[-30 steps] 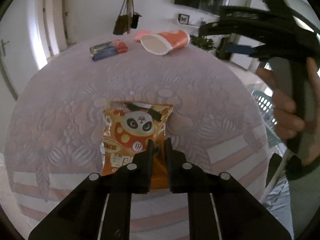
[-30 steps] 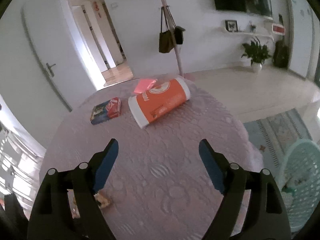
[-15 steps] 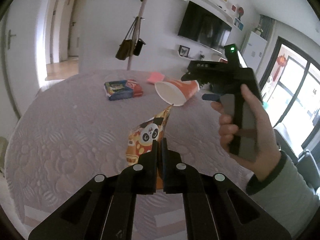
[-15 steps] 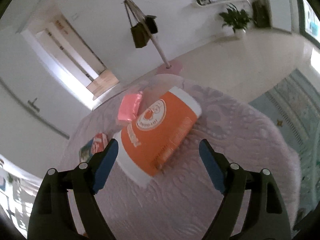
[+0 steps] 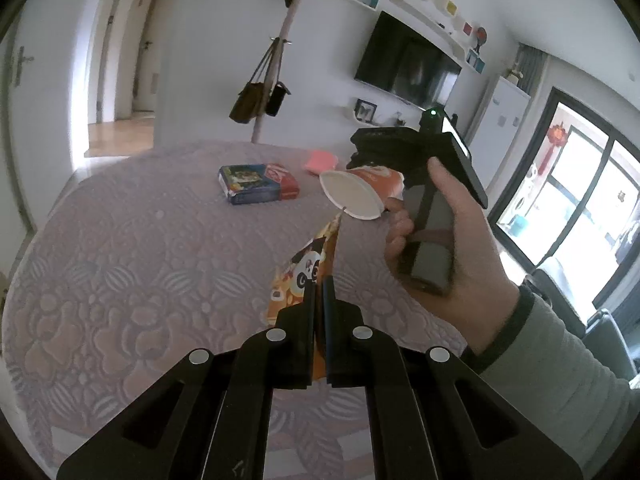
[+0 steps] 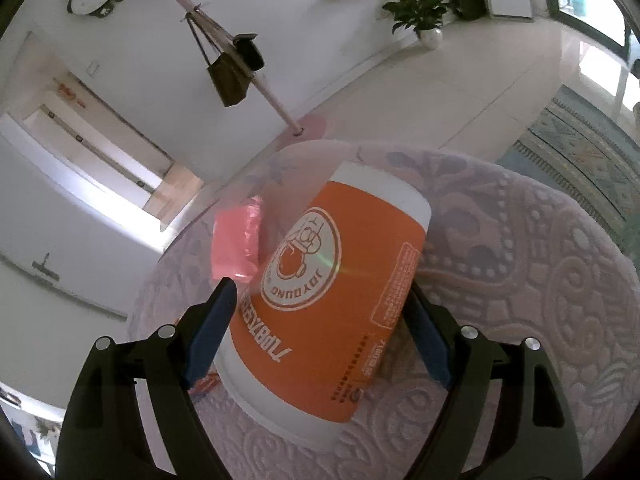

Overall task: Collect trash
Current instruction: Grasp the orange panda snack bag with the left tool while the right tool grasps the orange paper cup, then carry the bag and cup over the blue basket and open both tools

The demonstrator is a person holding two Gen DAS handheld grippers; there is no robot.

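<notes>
Pinching an orange panda-print snack wrapper (image 5: 310, 276), the left hand-held gripper (image 5: 319, 292) has its 2 jaws pressed together on the foil, and the wrapper stands up off the quilted surface (image 5: 132, 248) in a narrow fold. Only the left wrist view shows this wrapper. Just past it, the same view catches the person's right hand (image 5: 448, 236), in a grey sleeve, gripping the handle of the other tool, whose fingers are hidden there behind the body of the tool.

The right wrist view gives what that one hides: the right hand-held gripper (image 6: 320, 322) straddles an orange paper cup (image 6: 336, 292) lying on its side, 1 blue pad (image 6: 210, 332) on each flank. Its jaws are wide and closing, with the cup between them; whether the pads touch the cup yet cannot be told.

Beside the cup's left flank lies a pink packet (image 6: 236, 246). Farther left on the surface, seen whole only from the left wrist, rests a blue and red box (image 5: 258, 183). Beyond stand a coat stand with hanging bags (image 5: 256, 100) and a wall television (image 5: 406, 66).
</notes>
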